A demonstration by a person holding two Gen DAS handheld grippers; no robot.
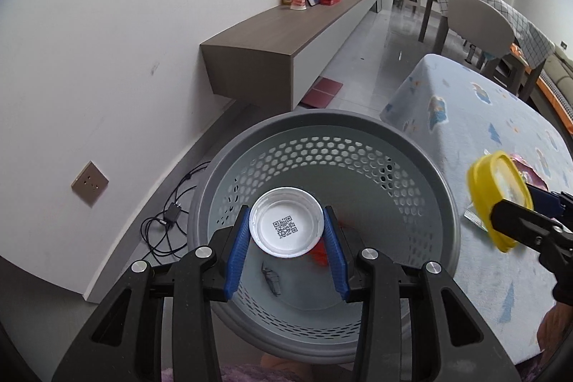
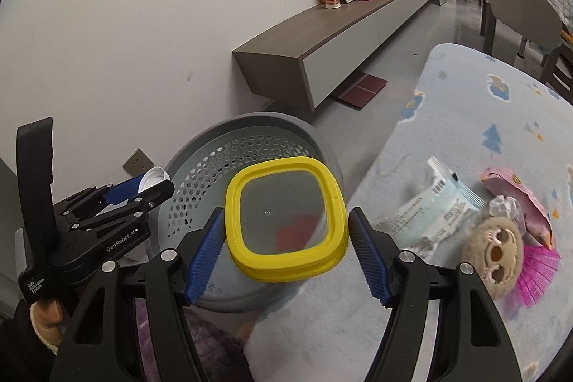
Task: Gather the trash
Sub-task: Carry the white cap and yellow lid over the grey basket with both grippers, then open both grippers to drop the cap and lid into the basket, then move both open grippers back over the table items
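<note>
A white cup, round-bottomed with a QR code printed on its base, is pinched between the blue pads of the left gripper, one pad pressed to each side. Its base is turned toward the left wrist camera and its long axis runs away from the lens, down toward the grey bin, over whose mouth it is held. In the right wrist view the cup is seen side-on at the tips of the left gripper, just beyond the rim of the bin.

The bin, round and perforated with hexagonal holes, is seen to contain something red and a dark scrap on its floor.

Further right, a container with a thick yellow square rim and a clear, cloudy panel is held at the right gripper. The left pad is pressed against its side; a narrow gap shows at the right pad, so a firm pinch cannot be confirmed. Its flat face is turned toward the right wrist camera, above the bin's near edge. From the left wrist view the container is seen edge-on in the right gripper, beside the bin.

On the patterned cloth are left a white-and-blue wrapper, a pink packet and a plush toy.
</note>
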